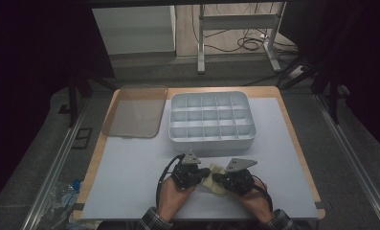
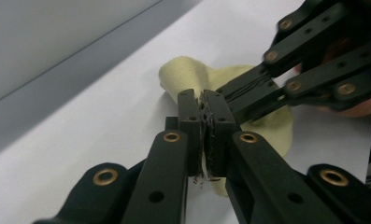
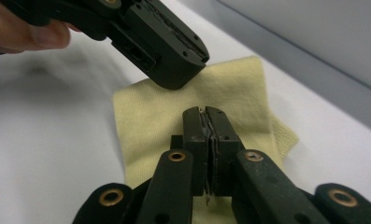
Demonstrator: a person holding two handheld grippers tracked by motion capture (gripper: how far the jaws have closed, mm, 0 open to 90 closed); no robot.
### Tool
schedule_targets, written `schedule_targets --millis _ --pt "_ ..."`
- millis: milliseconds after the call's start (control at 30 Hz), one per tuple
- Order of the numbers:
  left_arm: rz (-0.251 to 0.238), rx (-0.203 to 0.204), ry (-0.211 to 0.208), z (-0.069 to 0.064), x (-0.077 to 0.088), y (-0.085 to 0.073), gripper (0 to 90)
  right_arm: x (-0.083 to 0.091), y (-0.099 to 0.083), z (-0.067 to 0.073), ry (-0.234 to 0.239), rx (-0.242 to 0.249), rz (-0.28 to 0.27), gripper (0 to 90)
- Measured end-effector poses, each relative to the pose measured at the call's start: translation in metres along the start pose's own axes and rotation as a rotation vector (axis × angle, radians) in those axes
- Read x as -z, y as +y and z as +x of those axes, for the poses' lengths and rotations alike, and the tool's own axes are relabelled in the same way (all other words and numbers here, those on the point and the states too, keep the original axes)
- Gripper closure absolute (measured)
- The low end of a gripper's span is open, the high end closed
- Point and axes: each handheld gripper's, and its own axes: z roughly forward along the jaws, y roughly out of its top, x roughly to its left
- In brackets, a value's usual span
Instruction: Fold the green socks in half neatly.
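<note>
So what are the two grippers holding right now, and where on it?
Both are shut on the pale yellow cloth. The left gripper pinches a raised fold near one end; the right gripper pinches an edge at the opposite side.

Left gripper (image 2: 206, 109) jaws pressed together over the yellow cloth (image 2: 188, 74) on the white table (image 2: 103, 116). Right gripper (image 2: 248, 93) reaches in from upper right, tips on the cloth.

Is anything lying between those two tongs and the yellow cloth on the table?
Nothing visible. The left tongs and the right tongs both sit shut right at the yellow cloth, one on each side of it.
</note>
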Motion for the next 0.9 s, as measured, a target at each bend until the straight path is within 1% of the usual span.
schedule_targets --millis 33,67,100,233,300,400,567,667,700,733,767,800,833,867,900 --pt "-0.001 0.0 0.001 0.0 0.0 0.0 87.5 0.003 0.001 0.0 -0.003 0.001 -0.002 86.7" --pt "-0.002 -0.001 0.001 0.001 0.0 0.001 87.4 0.009 0.001 -0.001 -0.015 0.0 -0.007 86.7" --pt "-0.003 -0.001 0.001 0.001 0.001 0.001 87.4 0.011 0.001 -0.002 -0.018 -0.001 -0.008 86.7" --pt "-0.007 -0.001 -0.003 0.001 0.001 0.002 87.3 0.011 0.0 -0.004 -0.023 -0.007 -0.004 87.0" --pt "-0.005 -0.003 -0.004 0.0 0.0 0.002 87.3 0.003 -0.001 -0.003 -0.012 -0.004 0.006 88.4" --pt "-0.003 -0.001 0.001 0.0 0.0 0.001 87.5 -0.006 -0.001 -0.001 -0.012 0.004 0.012 89.3" --pt "-0.005 0.003 0.011 0.002 0.002 0.001 87.7 -0.013 0.003 -0.001 -0.008 0.007 0.008 89.3" --pt "-0.005 0.003 0.009 0.002 0.002 0.002 87.7 -0.015 0.005 -0.002 -0.005 0.007 0.009 89.3" --pt "-0.005 0.004 0.008 0.002 0.002 0.002 87.6 -0.014 0.005 -0.002 -0.006 0.008 0.009 89.2" --pt "-0.005 0.001 0.009 0.002 0.002 0.002 87.6 -0.009 0.006 -0.002 -0.01 0.006 0.007 87.9" --pt "-0.004 -0.002 0.01 0.002 0.003 0.002 87.6 -0.009 0.006 -0.002 -0.01 0.006 0.007 87.9" --pt "-0.005 -0.005 0.007 0.001 0.002 0.003 87.5 0.0 0.006 -0.003 -0.014 -0.001 -0.008 87.0" --pt "-0.005 -0.005 0.007 0.001 0.002 0.003 87.5 0.0 0.006 -0.003 -0.014 -0.001 -0.008 87.0" --pt "-0.006 -0.009 0.004 -0.001 0.002 0.004 87.4 0.009 0.007 -0.005 -0.035 0.001 -0.017 85.7" --pt "-0.006 -0.009 0.004 -0.001 0.002 0.004 87.4 0.014 0.006 -0.006 -0.046 0.0 -0.021 84.2"
